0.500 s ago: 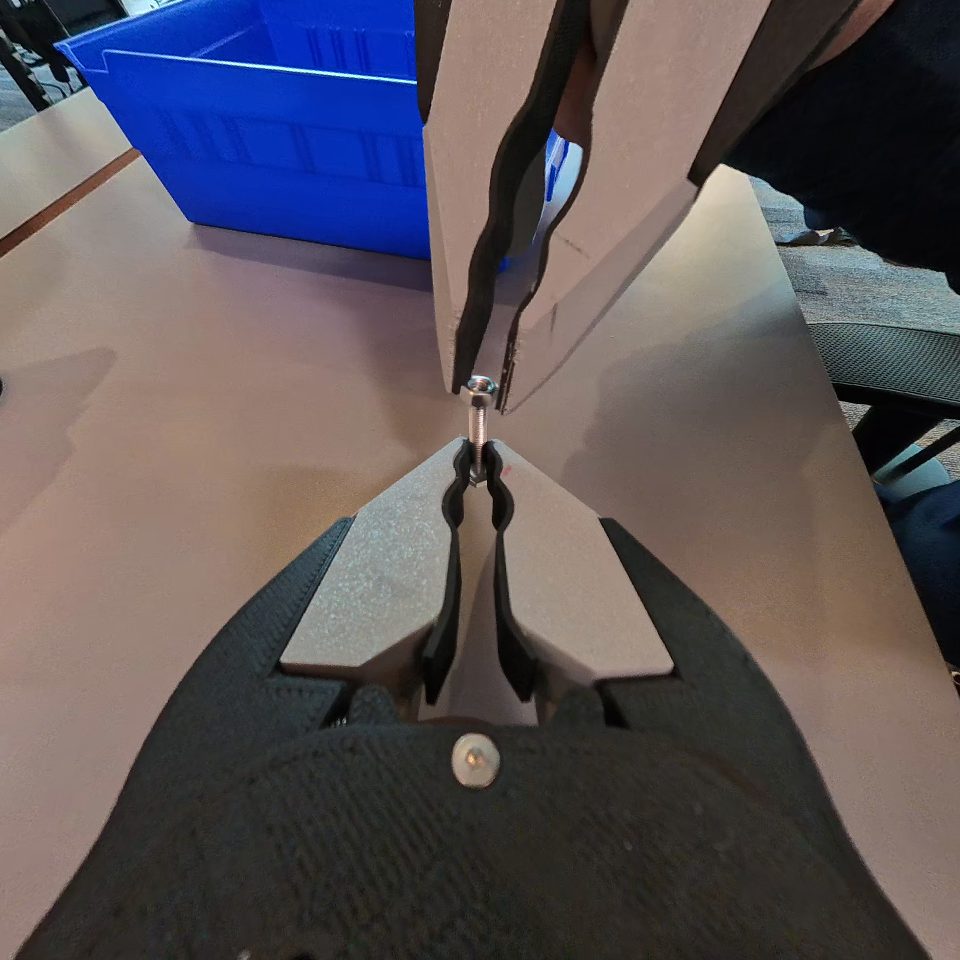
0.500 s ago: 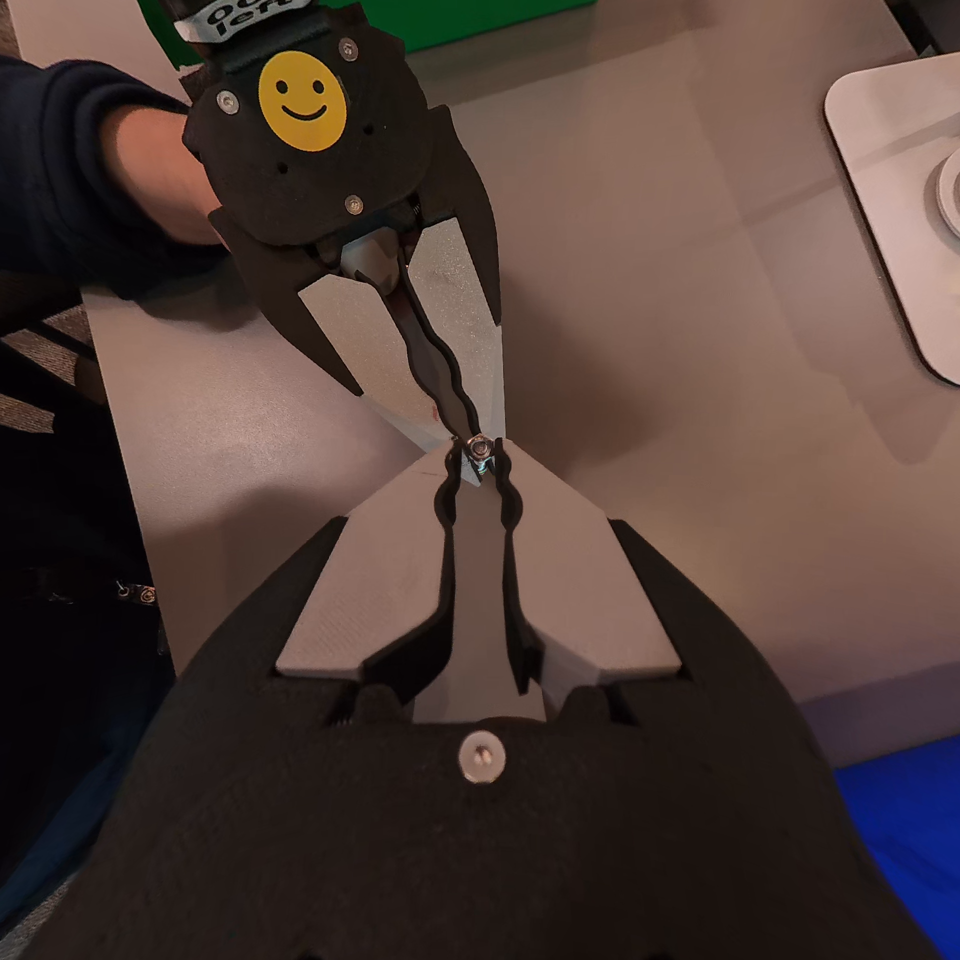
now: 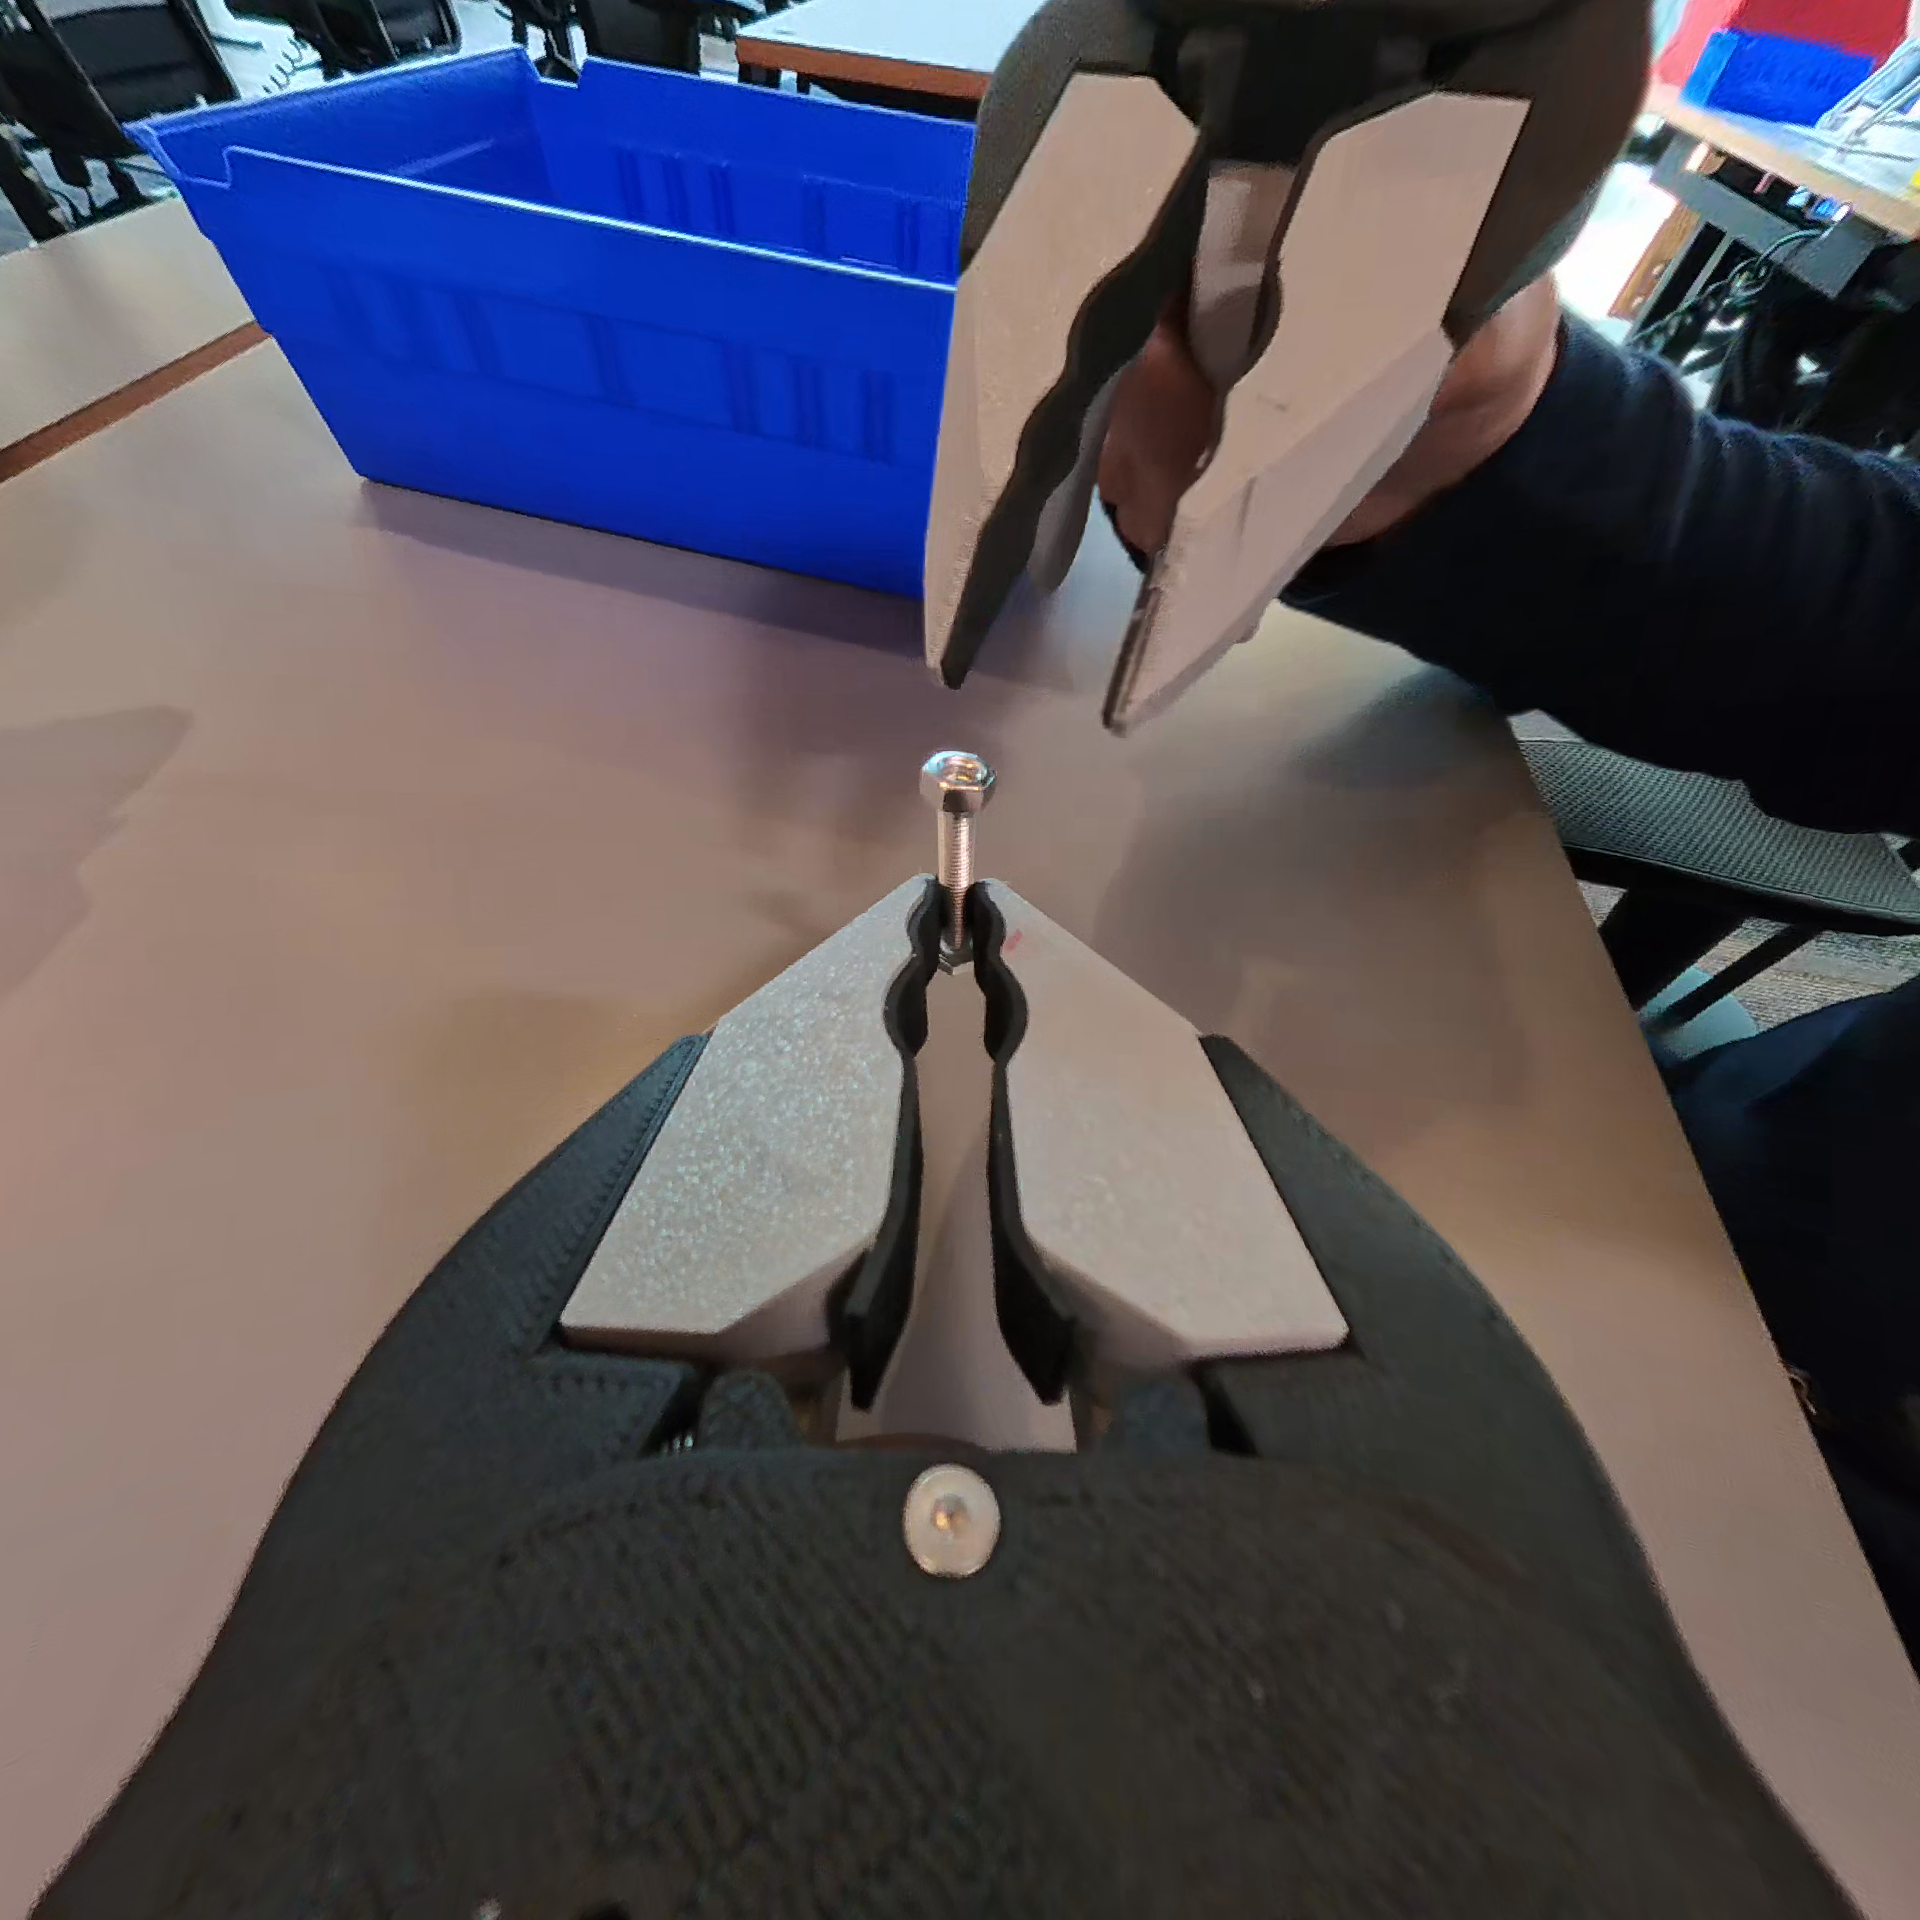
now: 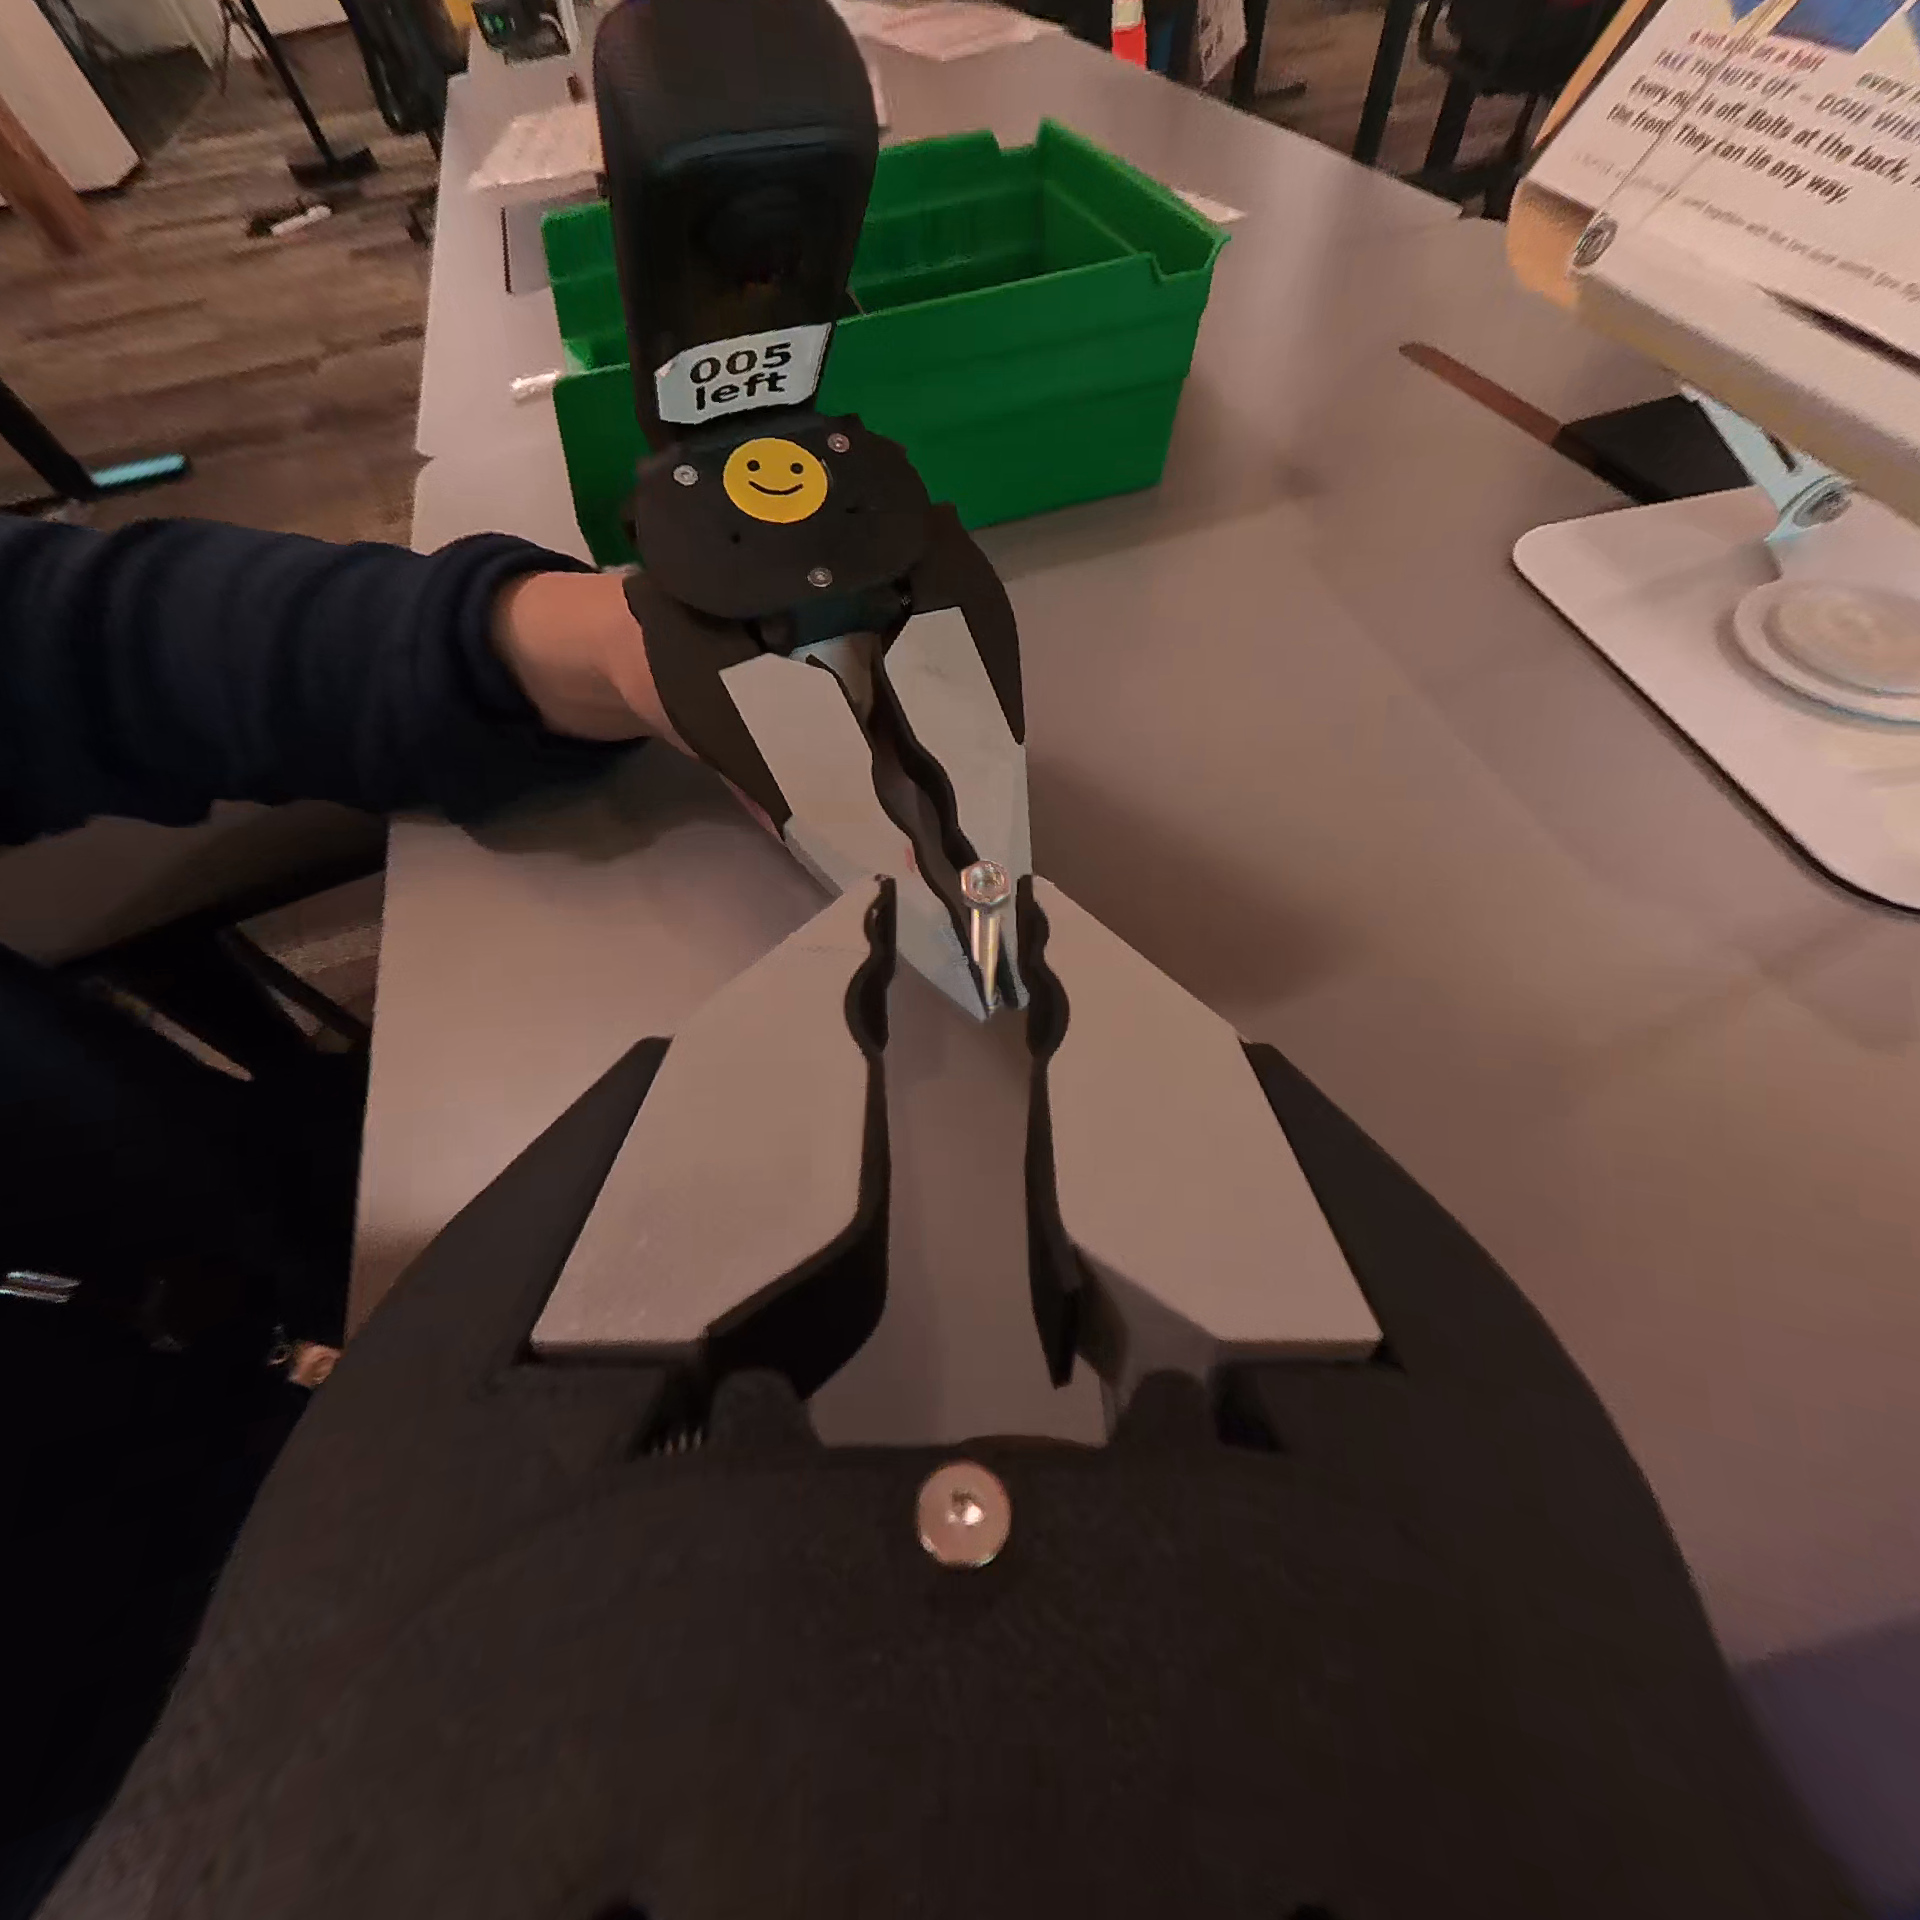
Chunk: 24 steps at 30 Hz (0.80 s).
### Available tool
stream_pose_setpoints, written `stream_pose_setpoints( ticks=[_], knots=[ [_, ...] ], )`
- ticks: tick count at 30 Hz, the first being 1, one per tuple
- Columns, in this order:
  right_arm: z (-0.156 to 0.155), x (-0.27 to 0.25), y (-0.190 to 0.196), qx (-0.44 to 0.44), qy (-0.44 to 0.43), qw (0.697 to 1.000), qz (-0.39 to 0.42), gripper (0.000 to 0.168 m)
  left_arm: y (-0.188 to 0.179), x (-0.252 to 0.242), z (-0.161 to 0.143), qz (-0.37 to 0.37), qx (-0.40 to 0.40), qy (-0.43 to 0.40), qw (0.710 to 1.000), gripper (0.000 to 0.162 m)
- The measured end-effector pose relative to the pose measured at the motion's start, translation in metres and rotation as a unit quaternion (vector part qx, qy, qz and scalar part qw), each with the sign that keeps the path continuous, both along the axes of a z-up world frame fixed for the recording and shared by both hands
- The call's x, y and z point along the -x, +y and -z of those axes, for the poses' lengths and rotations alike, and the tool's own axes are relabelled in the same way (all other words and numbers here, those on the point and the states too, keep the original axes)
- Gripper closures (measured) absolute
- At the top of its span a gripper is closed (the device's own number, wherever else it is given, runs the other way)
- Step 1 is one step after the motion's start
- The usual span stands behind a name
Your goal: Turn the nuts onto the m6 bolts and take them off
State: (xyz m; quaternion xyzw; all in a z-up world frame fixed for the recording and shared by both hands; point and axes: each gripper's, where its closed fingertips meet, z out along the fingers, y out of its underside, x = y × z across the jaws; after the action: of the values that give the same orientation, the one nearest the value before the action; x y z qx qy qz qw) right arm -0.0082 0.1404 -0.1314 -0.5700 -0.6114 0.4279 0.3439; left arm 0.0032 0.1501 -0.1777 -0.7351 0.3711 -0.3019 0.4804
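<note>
My left gripper [image 3: 954, 906] is shut on the lower part of a silver M6 bolt [image 3: 954, 847] and holds it upright above the table [image 3: 416, 831]. A hex nut [image 3: 958, 781] sits on the bolt's top end. My right gripper [image 3: 1034, 698] is open and empty, up and to the right of the nut, not touching it. In the right wrist view the right gripper [image 4: 956, 891] is open with the nut [image 4: 985, 883] and bolt [image 4: 987, 951] between its fingertips but farther off. The left gripper [image 4: 992, 1010] reaches in from the far side.
A blue bin [image 3: 623, 364] stands at the back of the table in the left wrist view. A green bin [image 4: 987, 343] stands behind the left gripper. A white stand base [image 4: 1662, 644] with a printed sheet is at the right. A mesh chair [image 3: 1714, 842] is past the table's right edge. My hands' fingertips stand some 5 centimeters from each other.
My right gripper was shut on the nut at the bolt's top. It has opened and pulled up and away. The nut stays on the bolt. The left gripper keeps its hold.
</note>
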Motion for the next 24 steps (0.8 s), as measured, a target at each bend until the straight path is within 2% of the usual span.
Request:
stream_pose_setpoints(
  ticks=[9, 24],
  knots=[
    [0.0038, 0.0011, 0.0036, 0.006, 0.047, 0.999, -0.013, 0.154, -0.0025, -0.0025, -0.0057, 0.007, -0.007, -0.012, 1.000, 0.158],
    [0.0041, 0.0034, -0.0035, -0.026, 0.059, 0.998, -0.022, 0.162, -0.0070, -0.0087, -0.0074, 0.016, -0.007, -0.012, 1.000, 0.158]
  ],
)
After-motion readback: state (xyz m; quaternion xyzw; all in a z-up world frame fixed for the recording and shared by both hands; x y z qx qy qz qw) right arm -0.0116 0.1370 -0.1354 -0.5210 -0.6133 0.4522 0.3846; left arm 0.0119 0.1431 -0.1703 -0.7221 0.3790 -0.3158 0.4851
